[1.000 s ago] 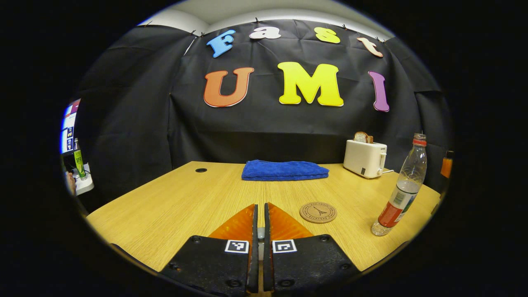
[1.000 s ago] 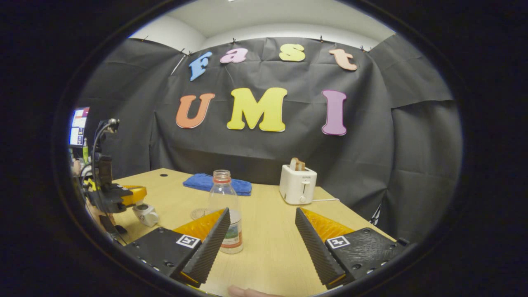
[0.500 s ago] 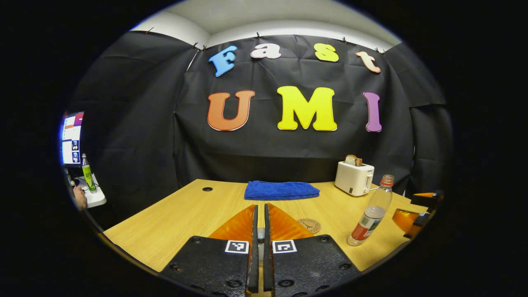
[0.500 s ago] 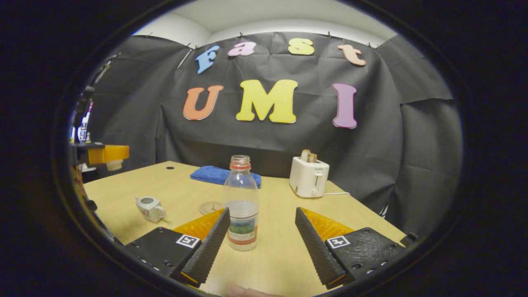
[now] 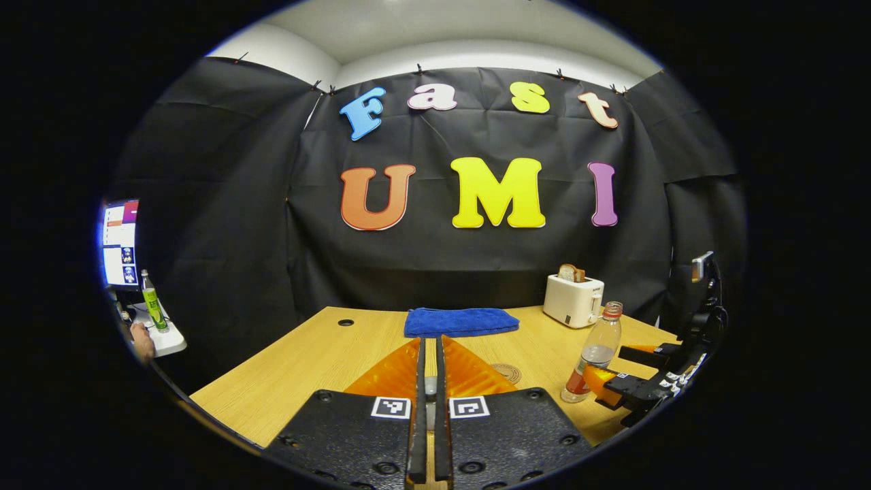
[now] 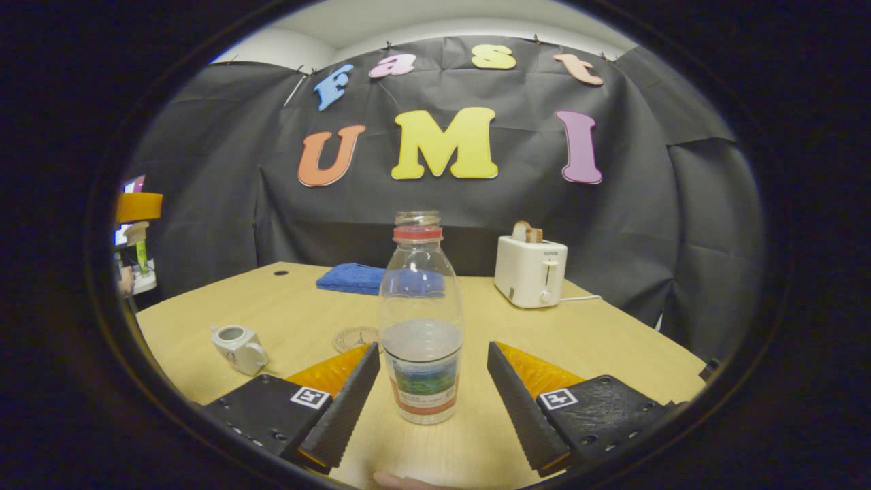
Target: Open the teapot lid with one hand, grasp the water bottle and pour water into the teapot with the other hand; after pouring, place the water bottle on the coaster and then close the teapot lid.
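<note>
A clear water bottle point(image 6: 420, 320) with a red neck ring, no cap and some water stands between the fingers of my right gripper point(image 6: 432, 348), which is open and not pressing it. The left gripper view shows the bottle point(image 5: 595, 354) and the right gripper point(image 5: 612, 371) at the table's right. A small white teapot point(image 6: 235, 347) sits uncovered at the left, with a round cork coaster point(image 6: 357, 337) between it and the bottle. My left gripper point(image 5: 427, 340) is shut on the teapot lid point(image 5: 426, 386). It hangs high above the table point(image 6: 139, 207), the white lid point(image 6: 136, 231) under it.
A folded blue towel point(image 5: 459, 321) lies at the back of the wooden table point(image 5: 306, 354). A white toaster point(image 6: 531, 272) with bread stands at the back right, its cord trailing right. A monitor and a green bottle point(image 5: 153, 309) are off the table's left side.
My left gripper has lifted up and back with the lid, leaving the teapot uncovered. My right gripper has moved forward so that the bottle now stands between its open fingers.
</note>
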Tool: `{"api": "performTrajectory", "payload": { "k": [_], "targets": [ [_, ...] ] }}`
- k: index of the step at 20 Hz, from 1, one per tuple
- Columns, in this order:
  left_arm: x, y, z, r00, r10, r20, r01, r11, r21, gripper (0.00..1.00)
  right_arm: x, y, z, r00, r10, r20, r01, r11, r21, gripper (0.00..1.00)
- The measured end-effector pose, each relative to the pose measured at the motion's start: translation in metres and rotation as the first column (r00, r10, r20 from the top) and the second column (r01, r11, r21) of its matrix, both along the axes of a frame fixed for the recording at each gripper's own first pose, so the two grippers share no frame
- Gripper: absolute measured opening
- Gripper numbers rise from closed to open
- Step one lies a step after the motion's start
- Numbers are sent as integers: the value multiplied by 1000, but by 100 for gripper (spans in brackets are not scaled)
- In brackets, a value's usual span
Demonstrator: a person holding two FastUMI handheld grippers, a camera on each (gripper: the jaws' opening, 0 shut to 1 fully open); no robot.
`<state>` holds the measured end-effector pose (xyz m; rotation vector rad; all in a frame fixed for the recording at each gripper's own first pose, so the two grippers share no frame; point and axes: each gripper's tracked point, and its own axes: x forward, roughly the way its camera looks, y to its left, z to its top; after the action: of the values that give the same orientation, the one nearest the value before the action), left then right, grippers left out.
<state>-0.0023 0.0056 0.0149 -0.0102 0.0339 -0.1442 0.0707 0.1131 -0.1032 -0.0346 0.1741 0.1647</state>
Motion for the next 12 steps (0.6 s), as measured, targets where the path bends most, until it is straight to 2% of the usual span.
{"api": "performTrajectory", "payload": {
  "k": [1, 5, 9, 10, 12],
  "targets": [
    [0, 0, -1, 1000, -1, -3, 1, 1000, 1, 7, 5, 2, -1, 1000, 1, -3, -1, 1000, -6, 97],
    [2, 3, -3, 1000, -7, -15, 7, 1000, 3, 7, 17, 8, -1, 1000, 3, 5, -3, 999, -42, 93],
    [5, 6, -6, 1000, -14, -24, 14, 1000, -5, 6, 20, 8, 0, 1000, 7, 12, -6, 999, -49, 83],
    [4, 5, -6, 1000, -13, -27, 13, 1000, -5, 7, 20, 7, -1, 1000, 1, 12, 0, 999, -45, 77],
    [4, 6, -6, 999, -16, -28, 16, 1000, -2, 7, 19, 7, -1, 1000, 1, 9, 0, 999, -50, 75]
  ]
}}
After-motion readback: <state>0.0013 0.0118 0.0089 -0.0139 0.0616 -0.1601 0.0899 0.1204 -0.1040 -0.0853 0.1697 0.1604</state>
